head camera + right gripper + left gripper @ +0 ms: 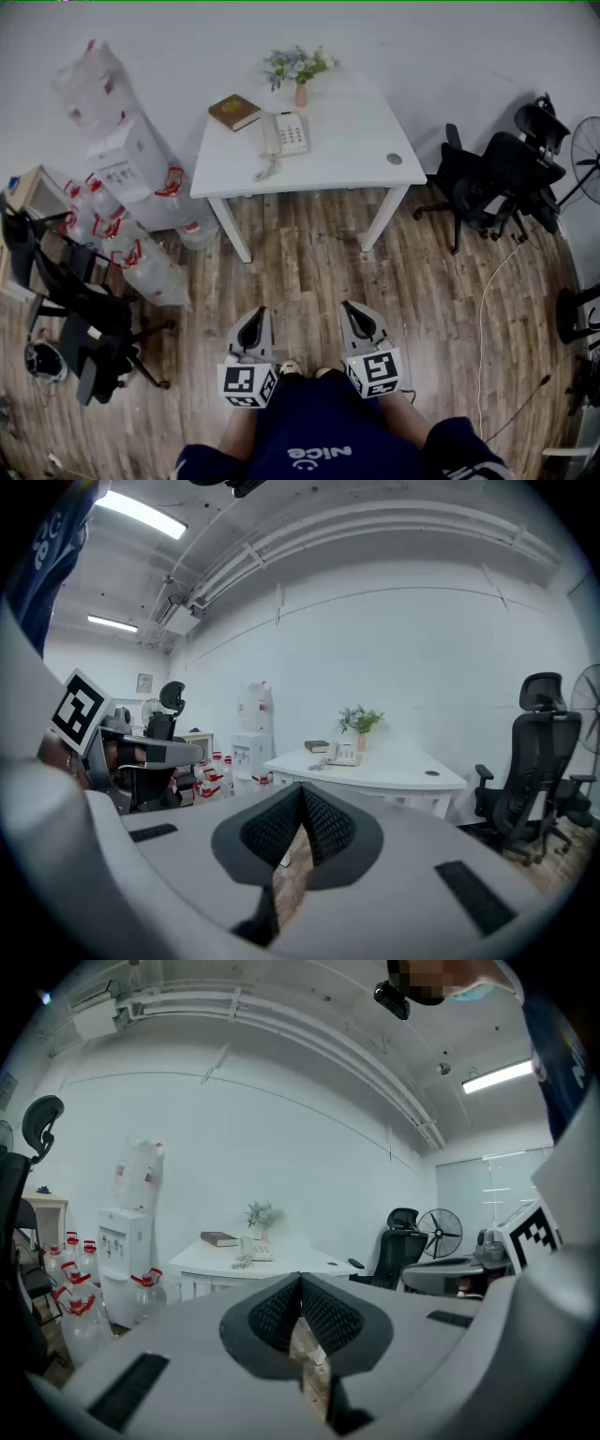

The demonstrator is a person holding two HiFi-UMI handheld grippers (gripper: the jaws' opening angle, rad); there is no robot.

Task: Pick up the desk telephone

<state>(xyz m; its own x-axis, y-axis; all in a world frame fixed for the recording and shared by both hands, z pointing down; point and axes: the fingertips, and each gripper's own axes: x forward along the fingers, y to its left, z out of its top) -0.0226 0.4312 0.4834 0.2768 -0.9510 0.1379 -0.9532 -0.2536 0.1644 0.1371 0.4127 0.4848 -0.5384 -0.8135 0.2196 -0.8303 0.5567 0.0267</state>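
Desk telephone: the white desk telephone [286, 133] sits on the white table [352, 150], towards the table's back-left part. Its coiled cord [267, 171] trails towards the table's front edge.
On the table with it: a brown book [234, 112] lies just beside the phone at the back left. A vase of flowers [300, 80] stands just behind the phone. A small dark round disc [395, 158] lies well apart, near the right front corner.
Left gripper: the left gripper [254, 328] is held low in front of the person's body, over the wood floor [309, 267]. Its jaws are together, the ribbed pads meeting at the tips, and nothing is between them.
Right gripper: the right gripper [360, 322] is beside the left one at about the same height. Its jaws are also closed on nothing.
Phone relative to the grippers: well apart. A stretch of bare floor and the table's front edge lie between the phone and both sets of jaws. In the left gripper view the phone shows small, above the jaw tips and a little to their left. In the right gripper view it shows above the tips and a little to their right.
Room, left side: a water dispenser [127, 159] stands among water bottles [141, 262].
Room, right side: black office chairs [497, 183] and a fan [589, 159].
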